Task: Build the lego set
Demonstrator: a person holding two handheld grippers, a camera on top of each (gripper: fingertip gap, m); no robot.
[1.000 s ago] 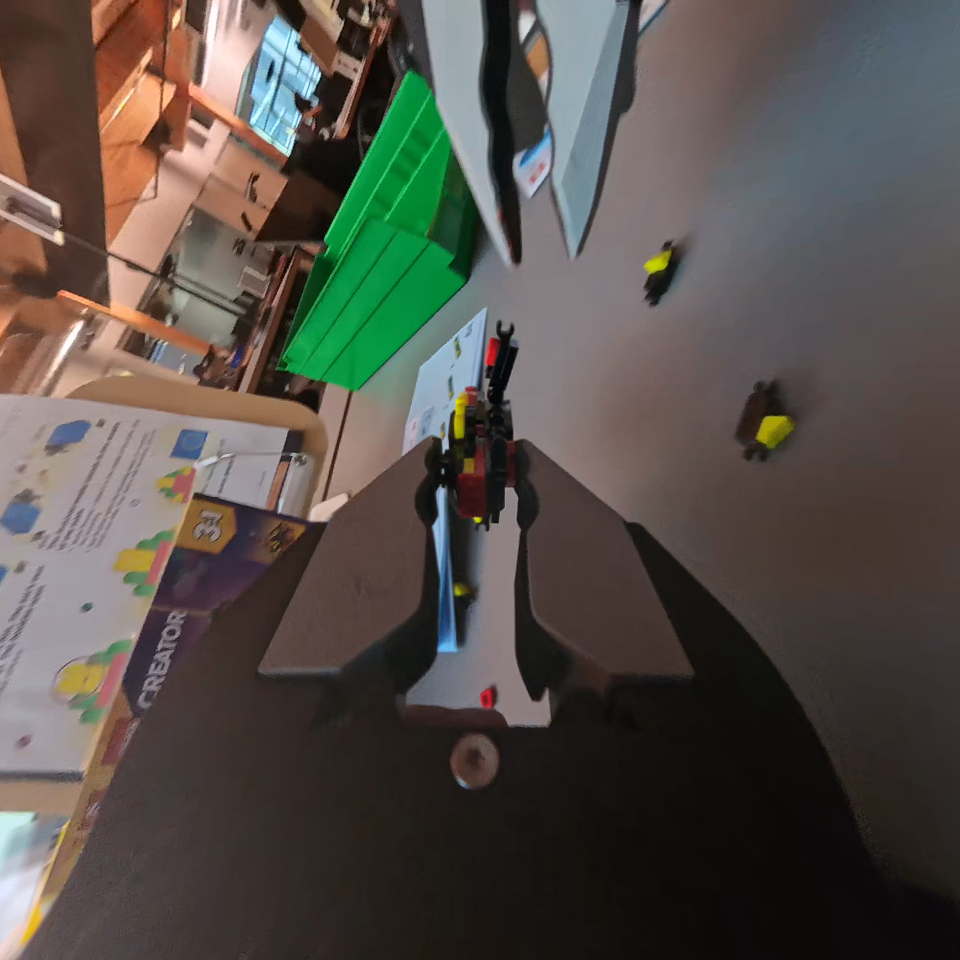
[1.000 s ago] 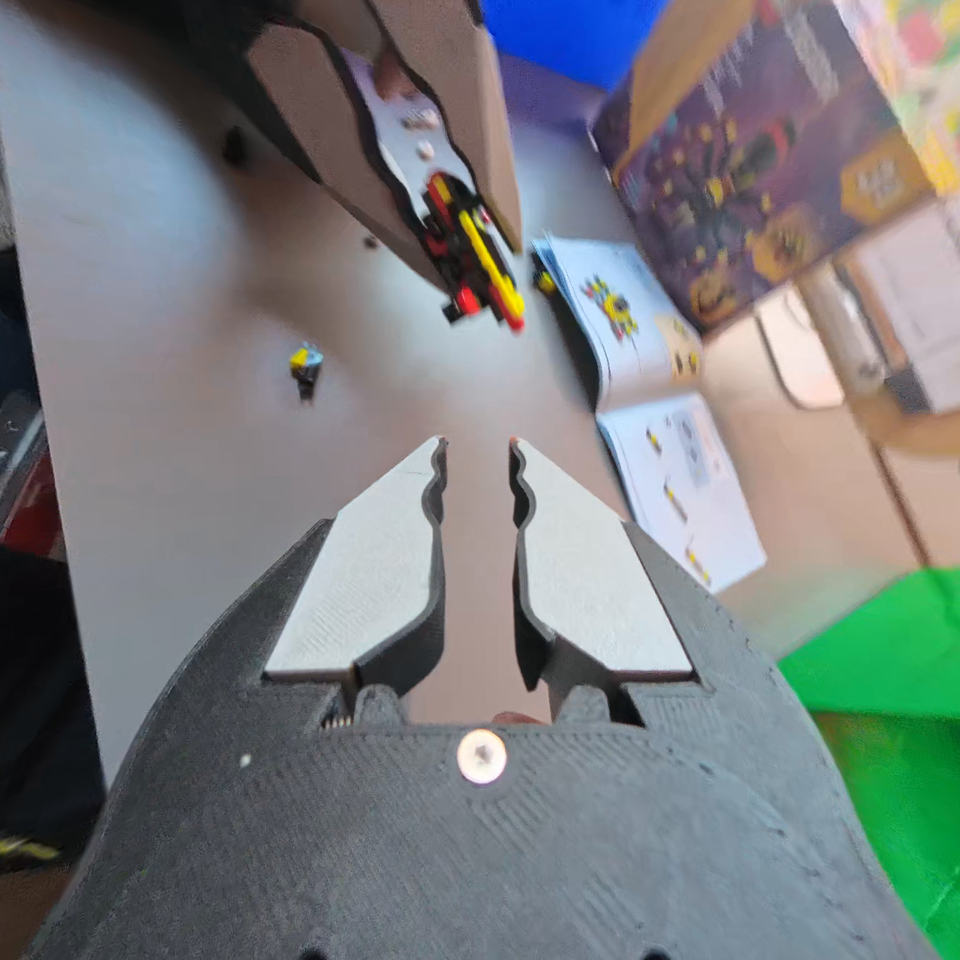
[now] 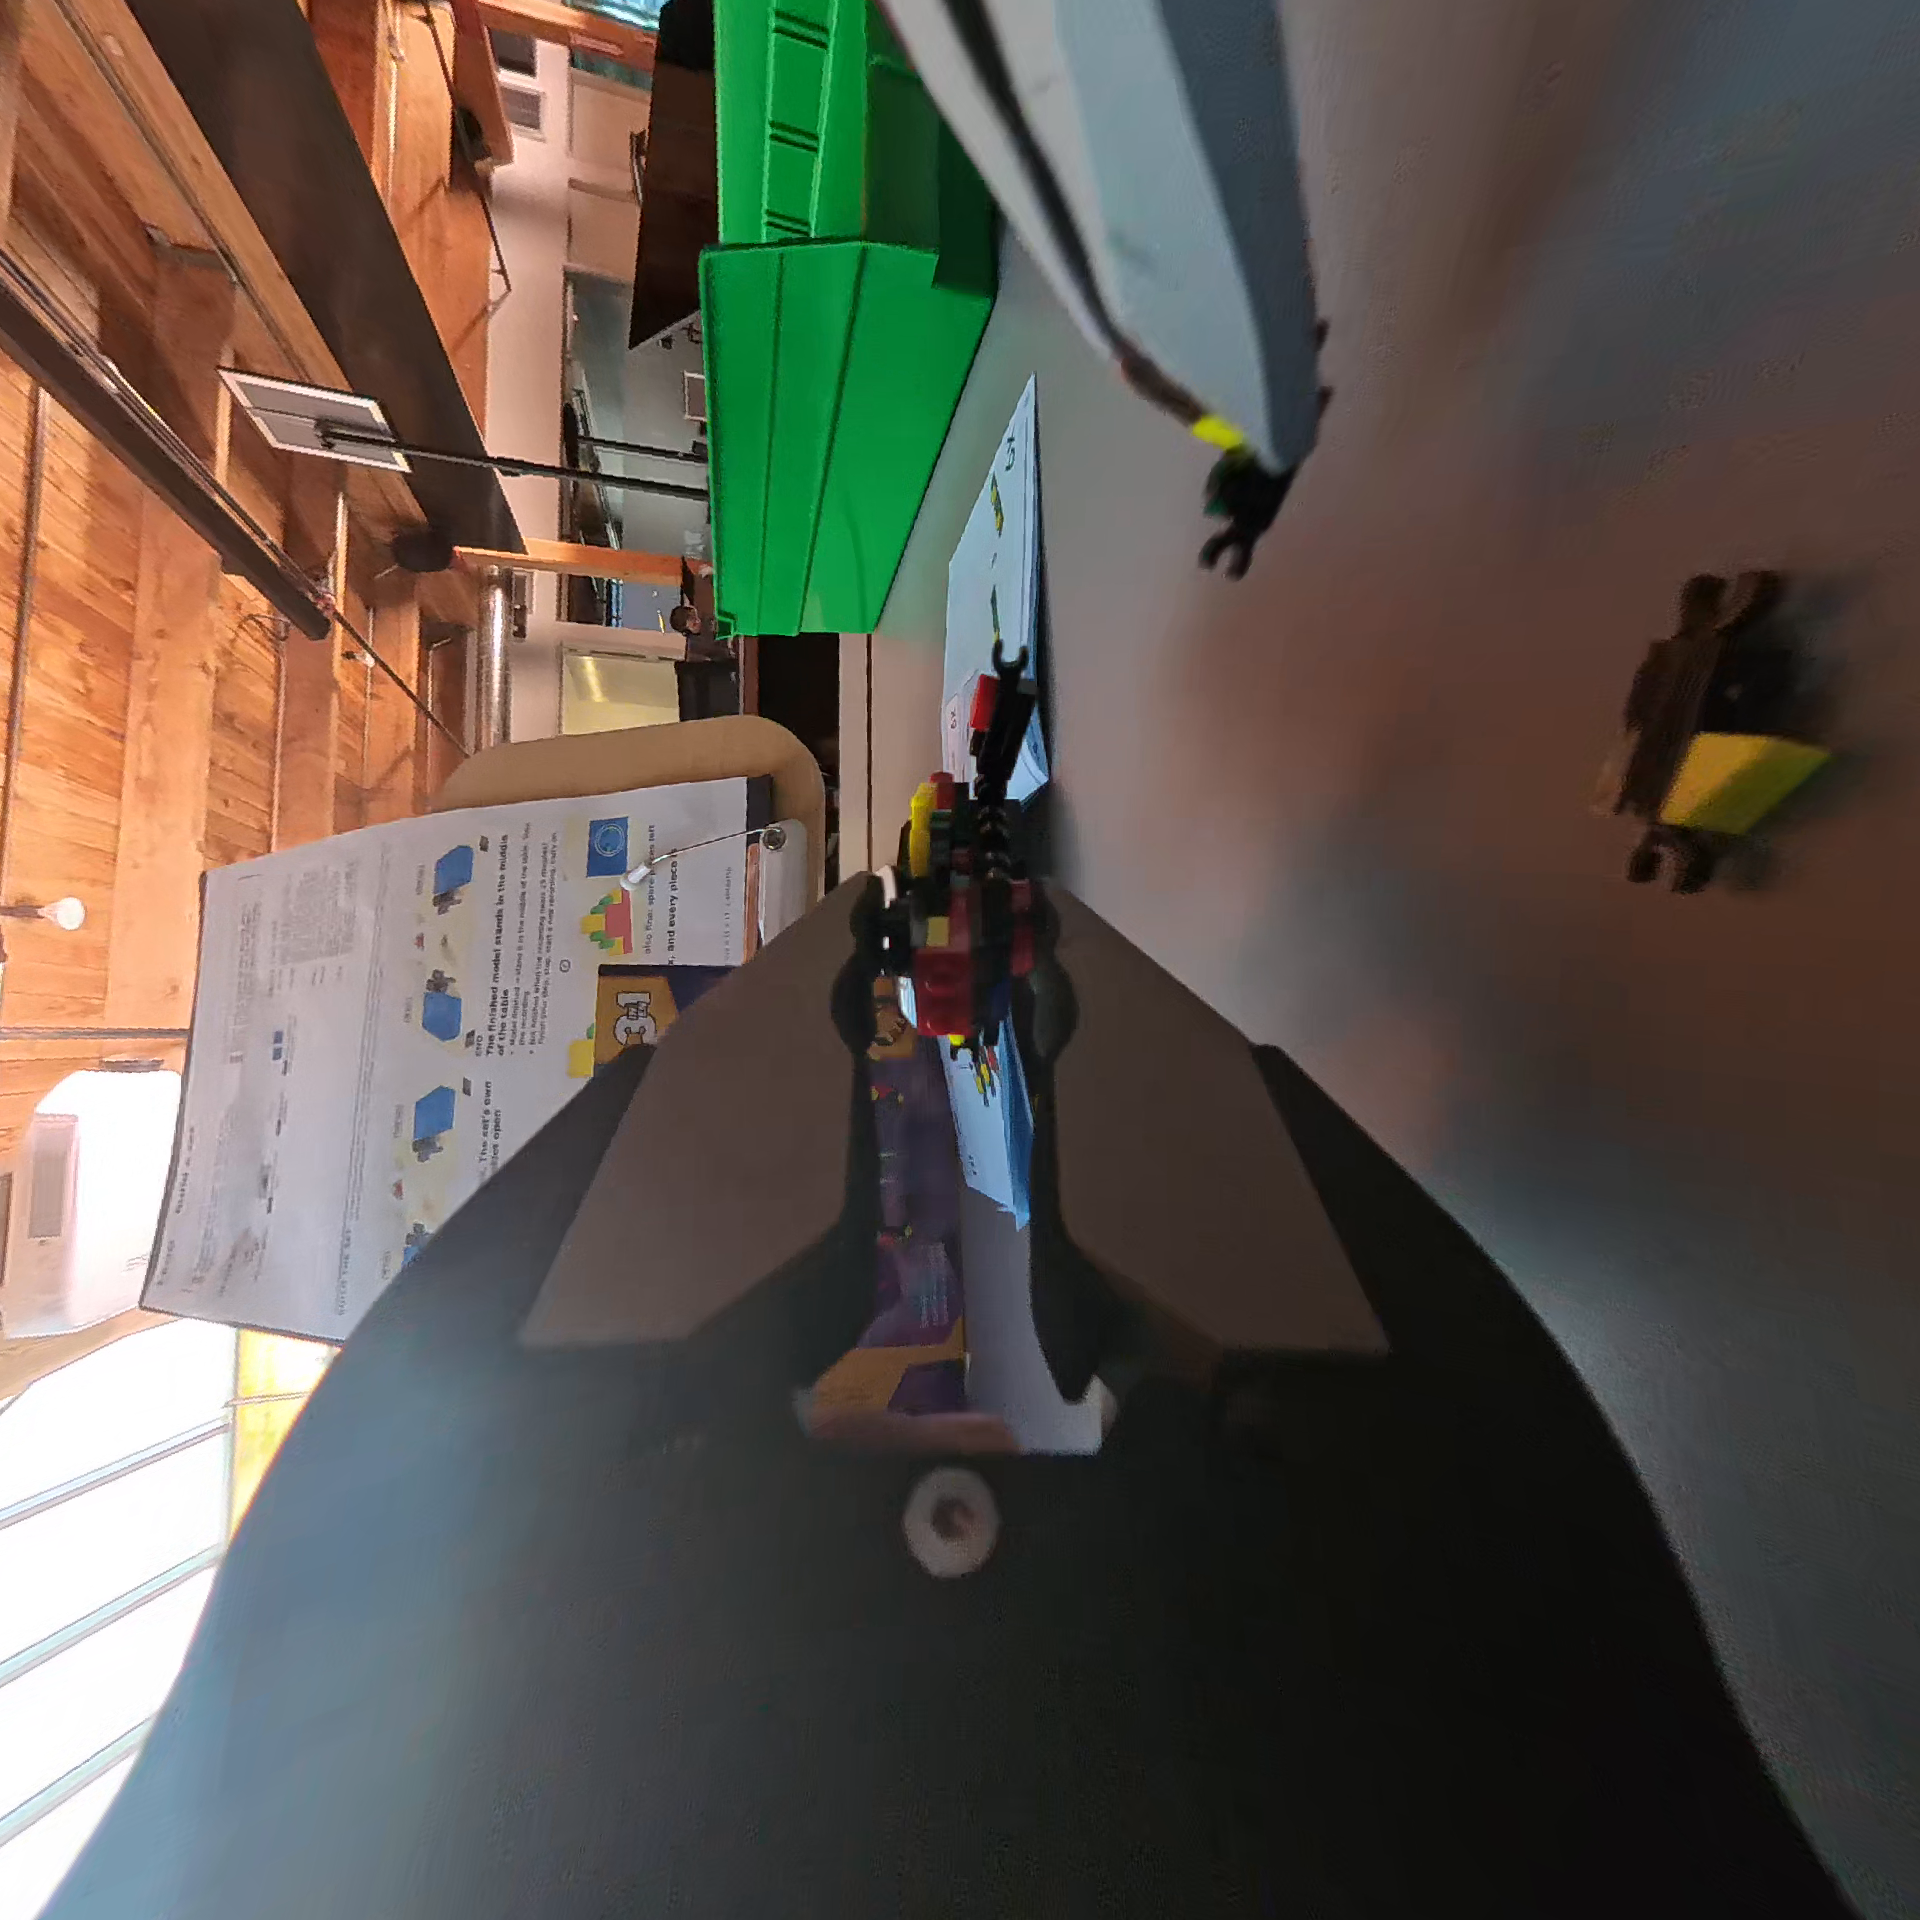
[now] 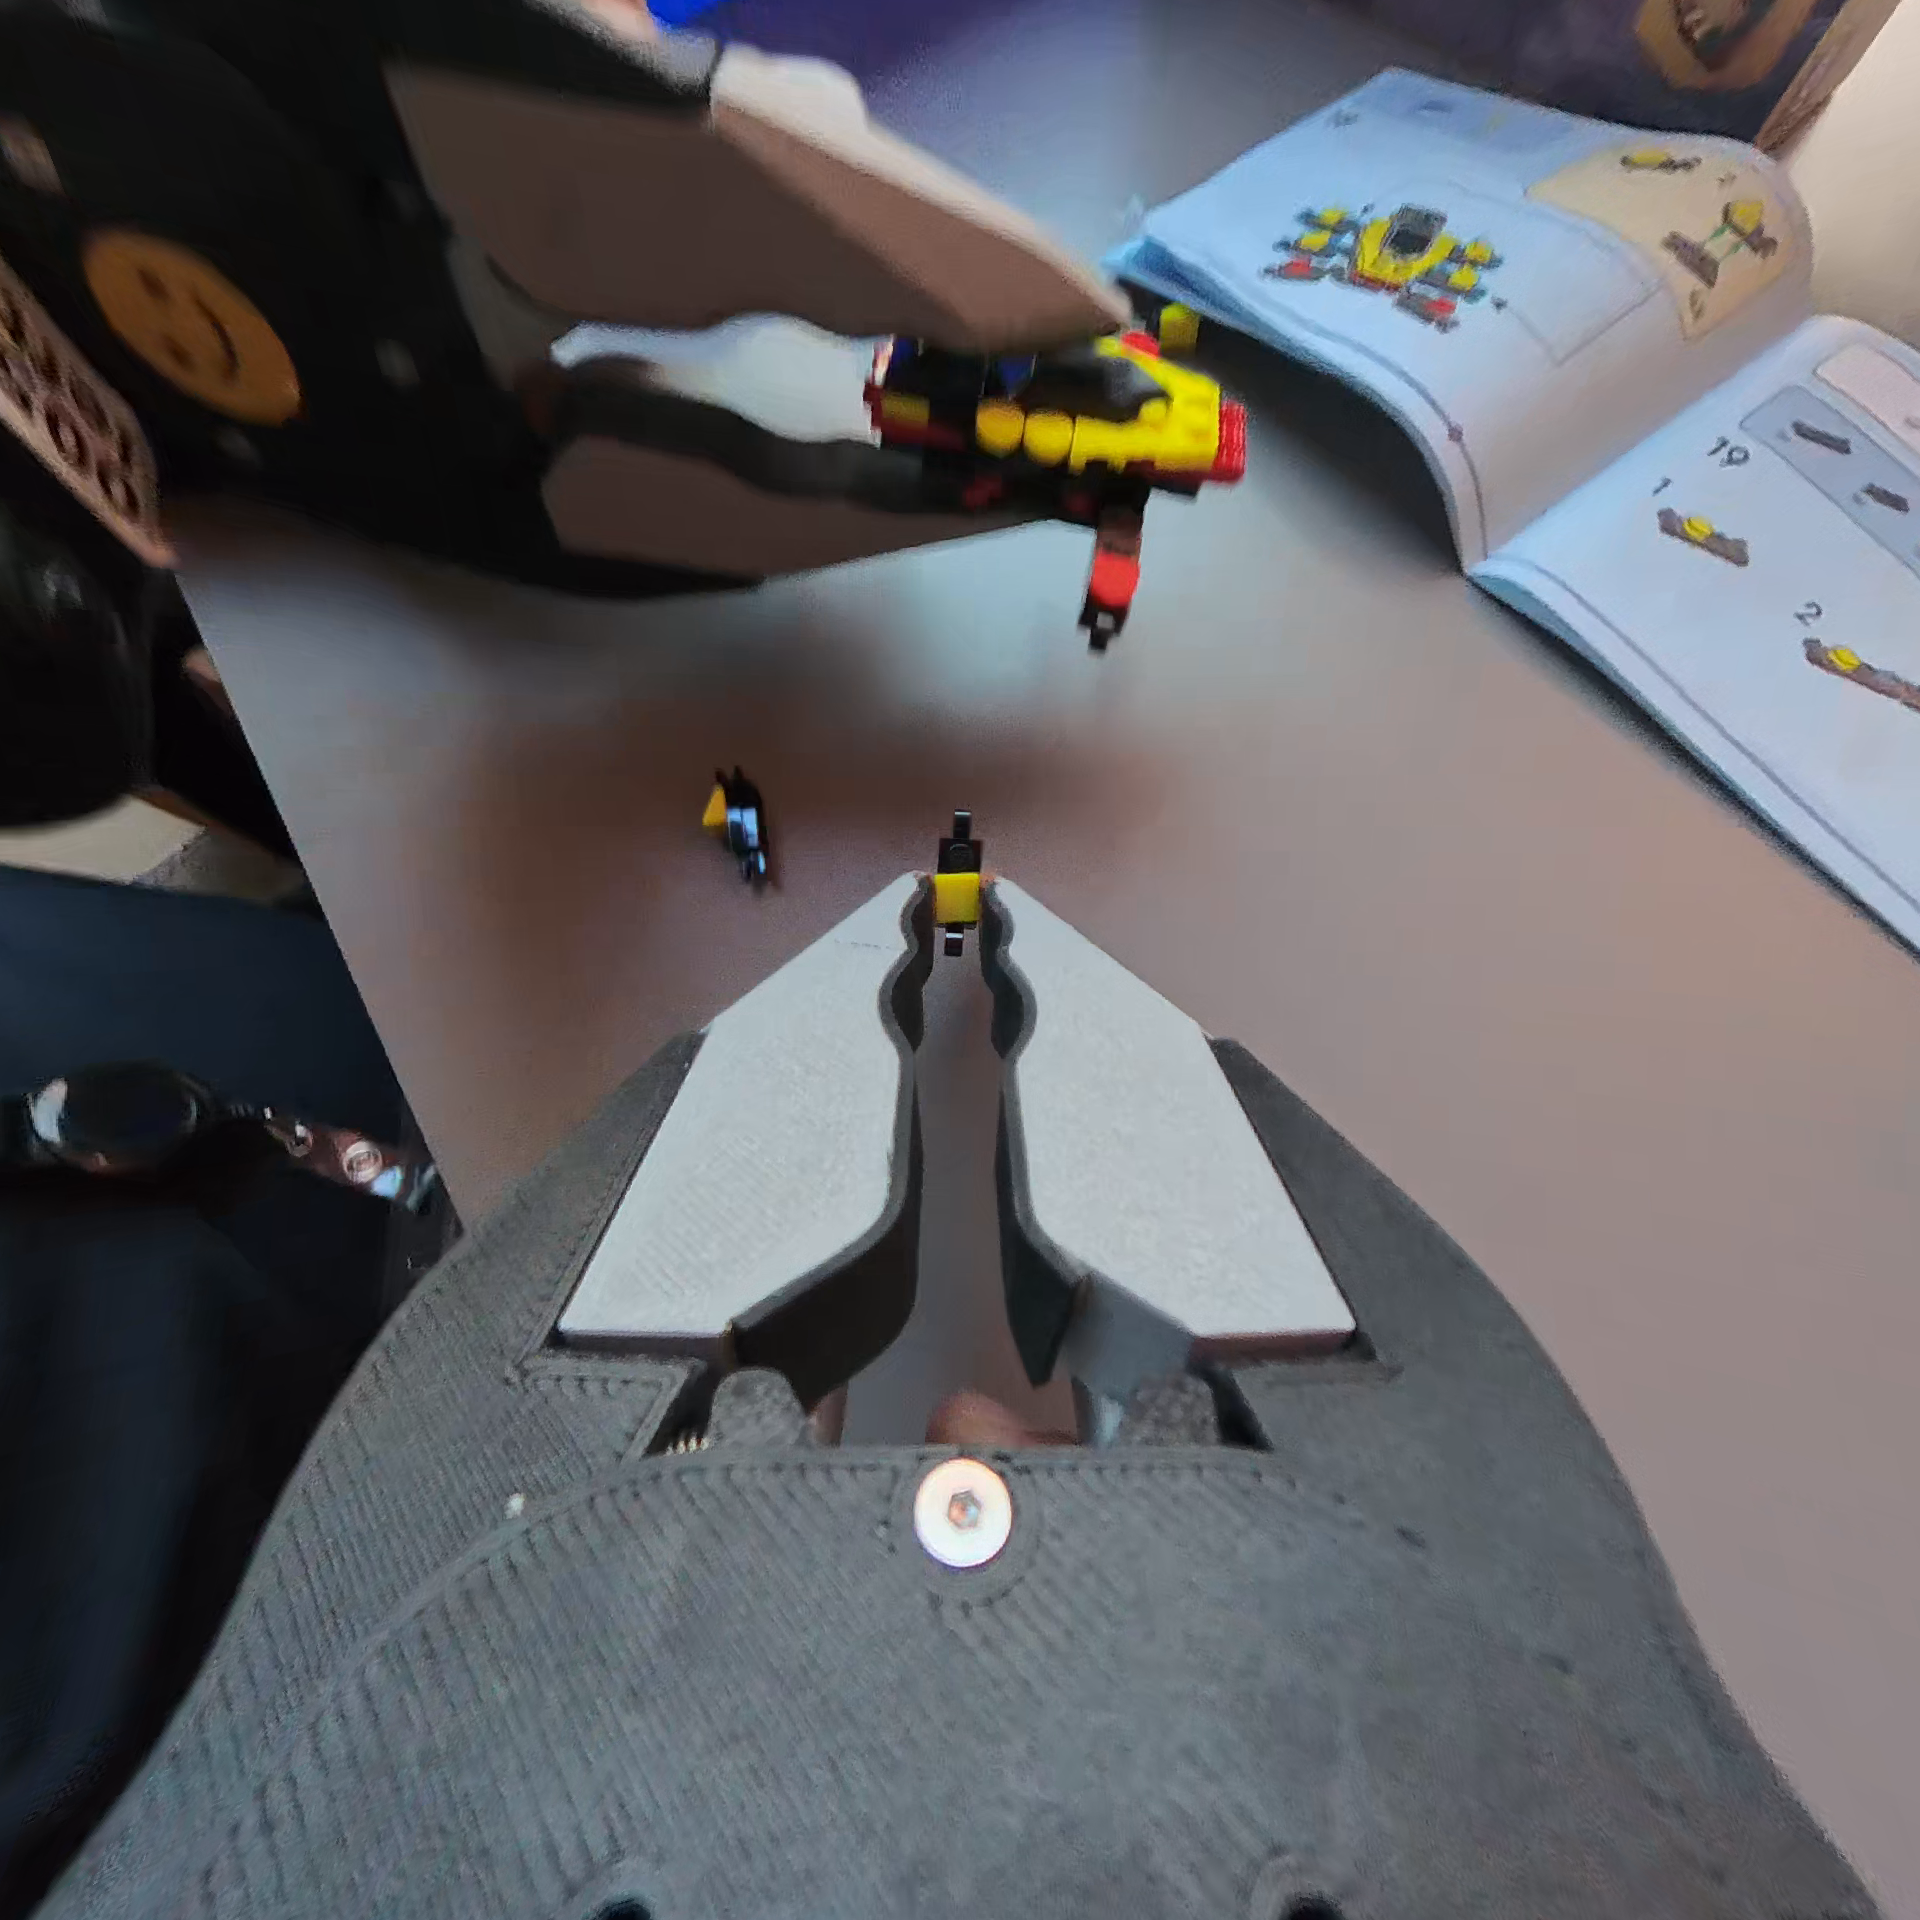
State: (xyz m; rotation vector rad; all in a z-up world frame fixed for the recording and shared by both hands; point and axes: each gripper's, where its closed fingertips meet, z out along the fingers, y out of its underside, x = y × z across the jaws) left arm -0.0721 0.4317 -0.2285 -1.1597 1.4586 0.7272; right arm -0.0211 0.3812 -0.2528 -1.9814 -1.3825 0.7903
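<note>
My left gripper [image 3: 951, 940] is shut on the red, yellow and black lego model [image 3: 961, 914], held above the grey table [image 3: 1507, 1039]. The model also shows in the right wrist view [image 4: 1060, 426], with a black and red arm hanging below it. My right gripper [image 4: 956, 899] is shut on a small yellow and black leg piece [image 4: 956, 883], held above the table. In the left wrist view the right gripper [image 3: 1236, 488] shows at the top with that piece [image 3: 1231, 509]. Another yellow and black leg piece [image 4: 740, 821] lies on the table; it also shows in the left wrist view [image 3: 1714, 748].
An open instruction booklet [image 4: 1558, 343] lies at the right; it also shows in the left wrist view [image 3: 1003, 582]. The purple set box [image 3: 914, 1226], a printed sheet [image 3: 416, 1039] and green bins [image 3: 831, 416] stand beyond the table's far side. The grippers' ends are close to 8 cm from one another.
My right gripper has closed on a small yellow and black leg piece and lifted it. The left gripper with the model has turned and now sits closer to the right gripper.
</note>
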